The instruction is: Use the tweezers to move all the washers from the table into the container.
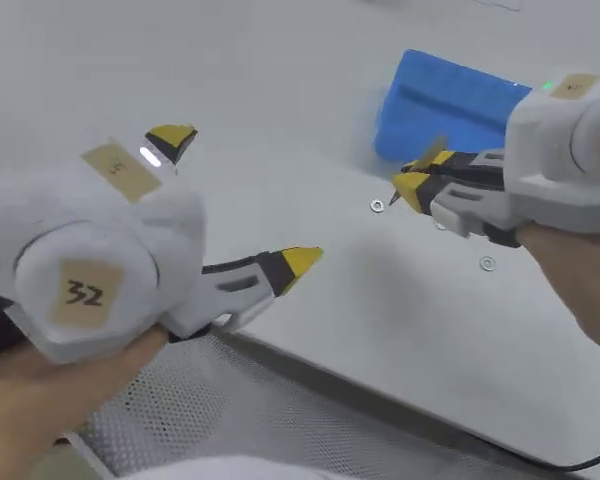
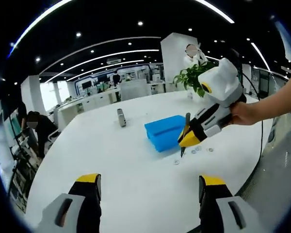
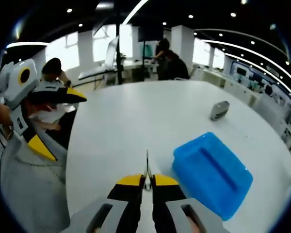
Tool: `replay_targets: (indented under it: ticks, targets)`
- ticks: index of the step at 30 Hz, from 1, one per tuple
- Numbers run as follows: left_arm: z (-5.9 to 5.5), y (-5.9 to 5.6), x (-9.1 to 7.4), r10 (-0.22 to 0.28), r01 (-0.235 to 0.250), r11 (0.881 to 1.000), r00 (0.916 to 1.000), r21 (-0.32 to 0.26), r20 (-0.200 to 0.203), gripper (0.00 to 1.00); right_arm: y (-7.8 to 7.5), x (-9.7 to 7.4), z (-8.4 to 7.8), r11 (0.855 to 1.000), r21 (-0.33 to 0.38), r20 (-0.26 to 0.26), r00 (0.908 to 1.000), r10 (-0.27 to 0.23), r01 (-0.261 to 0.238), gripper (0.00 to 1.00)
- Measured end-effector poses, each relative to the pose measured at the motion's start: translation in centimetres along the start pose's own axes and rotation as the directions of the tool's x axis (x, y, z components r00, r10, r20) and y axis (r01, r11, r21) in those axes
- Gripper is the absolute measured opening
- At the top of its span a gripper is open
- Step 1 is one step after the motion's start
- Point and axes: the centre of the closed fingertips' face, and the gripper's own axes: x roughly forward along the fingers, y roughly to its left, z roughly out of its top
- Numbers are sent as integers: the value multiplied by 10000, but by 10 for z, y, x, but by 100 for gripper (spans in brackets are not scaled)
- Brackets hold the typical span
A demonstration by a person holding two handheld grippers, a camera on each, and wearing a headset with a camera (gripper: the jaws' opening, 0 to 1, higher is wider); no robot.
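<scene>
– How are the jaws set?

– The left gripper (image 1: 240,198) is held spread wide, with nothing between its jaws. The right gripper (image 1: 418,175) is clenched on the tweezers (image 3: 147,165), which are pinched between its yellow tips and stick out ahead of them.

– Where are the two found, measured from the container (image 1: 450,105)?

– The right gripper is seen just beside the container, at its near edge, above the table (image 1: 280,80). The left gripper is held well apart from the container, on the person's side, over the table's edge.

– And the washers?

– They are scattered on the table near the container, on its near side. In the head view one washer (image 1: 378,206) is seen close to the container's near corner, and a second washer (image 1: 487,264) lies further towards the person. In the left gripper view a small cluster is made out beside the container, under the right gripper.

– Are the tweezers set on one of them?

– Their tip is pointed down at the table, close to the nearest washer. Whether a washer is touched or gripped cannot be told.

– What else is seen?

– A grey box (image 2: 121,117) is stood on the table beyond the container, well apart from it.
</scene>
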Motion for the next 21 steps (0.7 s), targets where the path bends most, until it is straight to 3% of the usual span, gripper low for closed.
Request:
replay_targets:
  ticks: [4,7,12,21]
  targets:
    - [3,6,2,314,-309,9995,9986,-118,416,94,-5,9,-6,9999,170,-120,9999,-2,4,3]
    - [-4,7,5,249,-242,9984,9996,-510,142,99,-8,10,-5,9995,303,-96,9999,-84,87,4]
    - [-3,12,3,414,-395,9974,9986,-605,314,99,-10,13,-2,9980,633,37,10000,-90,88,4]
    - [-11,12,5,444,-445,9987,9990,-264,-61,99,-11,20,-4,9976,682,-9,9999,-128,129,4]
